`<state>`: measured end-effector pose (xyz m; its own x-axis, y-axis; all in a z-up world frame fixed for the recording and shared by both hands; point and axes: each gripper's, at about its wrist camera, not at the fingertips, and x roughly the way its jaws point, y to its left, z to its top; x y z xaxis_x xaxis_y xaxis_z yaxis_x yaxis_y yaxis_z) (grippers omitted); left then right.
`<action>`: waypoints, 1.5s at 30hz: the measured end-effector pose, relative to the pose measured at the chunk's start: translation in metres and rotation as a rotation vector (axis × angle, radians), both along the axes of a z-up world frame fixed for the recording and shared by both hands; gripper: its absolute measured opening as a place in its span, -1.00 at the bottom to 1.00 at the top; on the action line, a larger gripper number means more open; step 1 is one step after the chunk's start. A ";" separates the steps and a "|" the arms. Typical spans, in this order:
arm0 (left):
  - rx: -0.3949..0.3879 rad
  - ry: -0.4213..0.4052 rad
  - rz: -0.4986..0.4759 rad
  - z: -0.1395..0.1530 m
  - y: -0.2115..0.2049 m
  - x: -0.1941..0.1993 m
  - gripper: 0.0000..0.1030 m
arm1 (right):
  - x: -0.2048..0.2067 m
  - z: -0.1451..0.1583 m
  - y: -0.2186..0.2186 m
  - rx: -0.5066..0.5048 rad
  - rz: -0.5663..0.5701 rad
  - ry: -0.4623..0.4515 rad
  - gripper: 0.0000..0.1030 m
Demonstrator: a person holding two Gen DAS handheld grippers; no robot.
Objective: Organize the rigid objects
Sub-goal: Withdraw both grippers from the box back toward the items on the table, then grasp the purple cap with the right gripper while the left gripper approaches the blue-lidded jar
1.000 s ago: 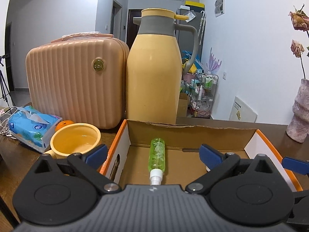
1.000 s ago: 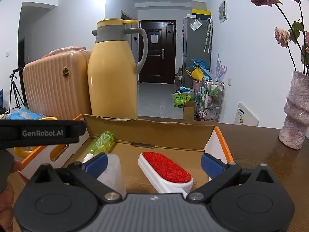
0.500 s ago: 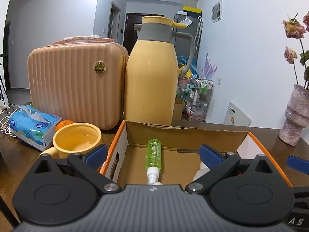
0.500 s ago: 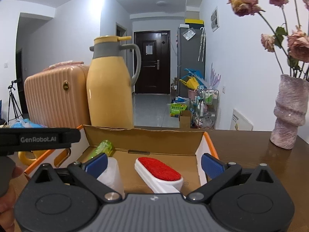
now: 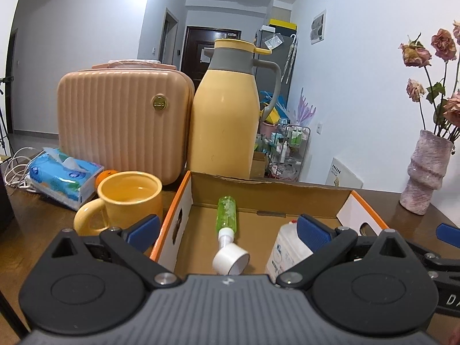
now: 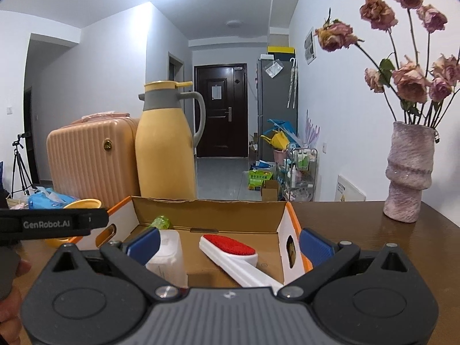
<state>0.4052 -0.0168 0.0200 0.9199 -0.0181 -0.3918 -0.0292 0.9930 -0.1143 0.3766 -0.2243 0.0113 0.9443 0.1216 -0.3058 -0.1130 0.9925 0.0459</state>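
Left wrist view: my left gripper (image 5: pixel 228 228) hangs with jaws spread and empty above the near edge of the cardboard box (image 5: pixel 270 191), where the green spray bottle (image 5: pixel 227 215) lies flat beside the upright white bottle (image 5: pixel 287 251). In the right wrist view, my right gripper (image 6: pixel 230 241) is likewise spread and empty, with the red-faced lint brush (image 6: pixel 230 251) lying in the box ahead. The yellow mug (image 5: pixel 129 198) stands outside, just beside the left wall. I judge it the next item: approach from above, straddle the rim, close squarely, lift clear of the wall before crossing.
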 end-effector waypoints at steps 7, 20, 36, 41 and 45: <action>-0.007 0.002 0.008 -0.001 0.005 -0.029 1.00 | -0.033 0.002 -0.006 -0.004 0.002 -0.025 1.00; 0.029 0.021 -0.018 -0.006 0.002 -0.087 1.00 | -0.092 -0.013 -0.017 -0.041 0.016 0.004 1.00; 0.048 0.141 -0.107 -0.023 0.012 -0.123 1.00 | -0.113 -0.047 -0.008 -0.083 0.083 0.135 0.97; 0.063 0.161 -0.104 -0.029 0.018 -0.125 1.00 | -0.103 -0.056 0.001 -0.084 0.111 0.182 0.84; 0.052 0.164 -0.101 -0.031 0.021 -0.125 1.00 | -0.090 -0.063 0.010 -0.088 0.135 0.233 0.61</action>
<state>0.2805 0.0045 -0.0112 0.8382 -0.0828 -0.5391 0.0568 0.9963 -0.0647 0.2866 -0.2141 -0.0519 0.8245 0.2047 -0.5275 -0.2408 0.9706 0.0002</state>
